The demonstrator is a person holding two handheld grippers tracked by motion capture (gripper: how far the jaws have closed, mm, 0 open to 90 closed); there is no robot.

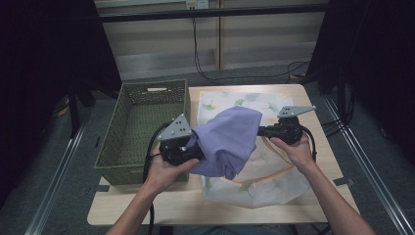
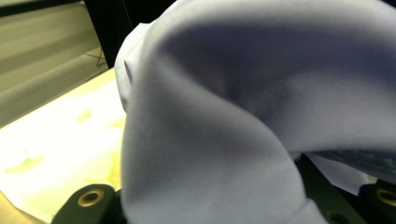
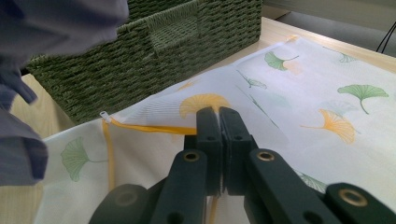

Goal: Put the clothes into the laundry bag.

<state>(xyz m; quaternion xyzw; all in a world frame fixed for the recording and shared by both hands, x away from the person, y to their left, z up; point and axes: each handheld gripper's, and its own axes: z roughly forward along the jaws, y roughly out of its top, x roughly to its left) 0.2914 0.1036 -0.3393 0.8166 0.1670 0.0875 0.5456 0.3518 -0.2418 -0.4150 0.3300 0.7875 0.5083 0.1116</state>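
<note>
We hold the purple cloth (image 1: 227, 142) in the left gripper (image 1: 188, 149) above the mesh laundry bag (image 1: 274, 188); the right gripper (image 3: 219, 140) pinches the bag's zipper edge; next, stuffing the cloth inside

Lab: dark curtains (image 1: 44, 58) and floor rails (image 1: 58, 166) around table (image 1: 147, 205).

Bench (image 1: 313, 203) was light wood, w/ rounded corners, standing on grey floor (image 1: 58, 196). On it: green woven basket (image 1: 142, 129) at left side, overhanging bench's left edge, handle slot in its far wall. Just beside it, to the right, lay a white bag (image 1: 274, 188) w/ green and yellow leaf print and a yellow zip, flat, covering most of bench's middle and right. Bare wood showed along near edge and right side.
</note>
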